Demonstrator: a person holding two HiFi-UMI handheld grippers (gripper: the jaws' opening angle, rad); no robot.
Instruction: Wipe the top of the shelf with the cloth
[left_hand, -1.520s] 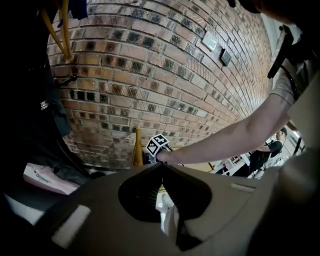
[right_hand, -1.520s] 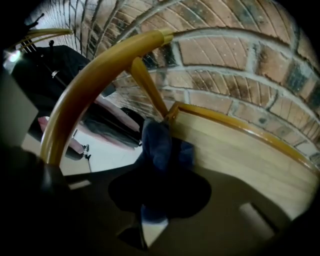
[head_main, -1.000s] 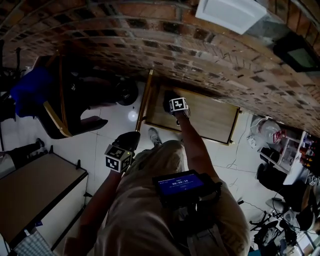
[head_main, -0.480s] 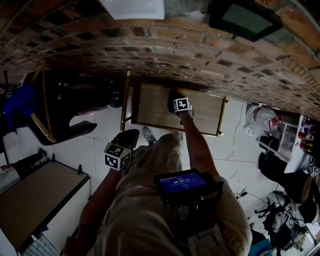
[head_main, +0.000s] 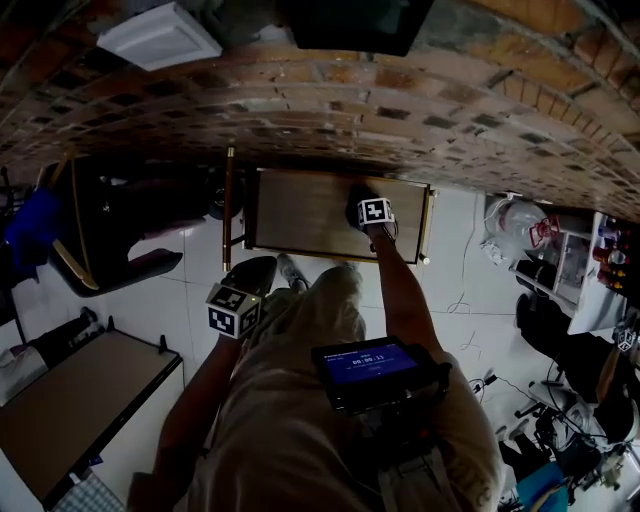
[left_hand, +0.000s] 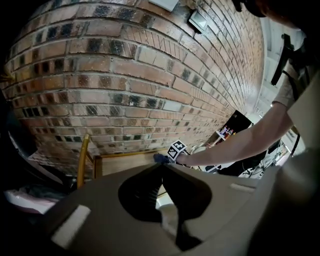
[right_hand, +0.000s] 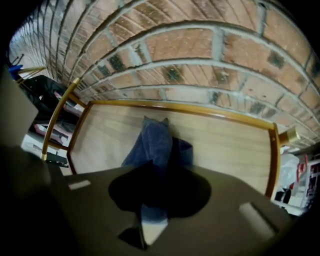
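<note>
Our right gripper (right_hand: 159, 172) is clenched on the blue cloth (right_hand: 152, 142), which lies on the wooden shelf top (right_hand: 225, 145), right of its middle. Our left gripper (left_hand: 161, 170) hangs closed and empty. We should press the cloth flat and sweep edge to edge, corners included.

A brick wall (head_main: 330, 110) stands over a white tiled floor (head_main: 460, 290), a brown-topped table (head_main: 80, 400) at left.

Left gripper (left_hand: 161, 169) just hangs in the air, jaws pinched together on nothing. Past it, the right gripper (left_hand: 167, 156) has a blue cloth (left_hand: 159, 158) down on the wooden shelf (left_hand: 125, 163) by the brick wall (left_hand: 125, 90).
</note>
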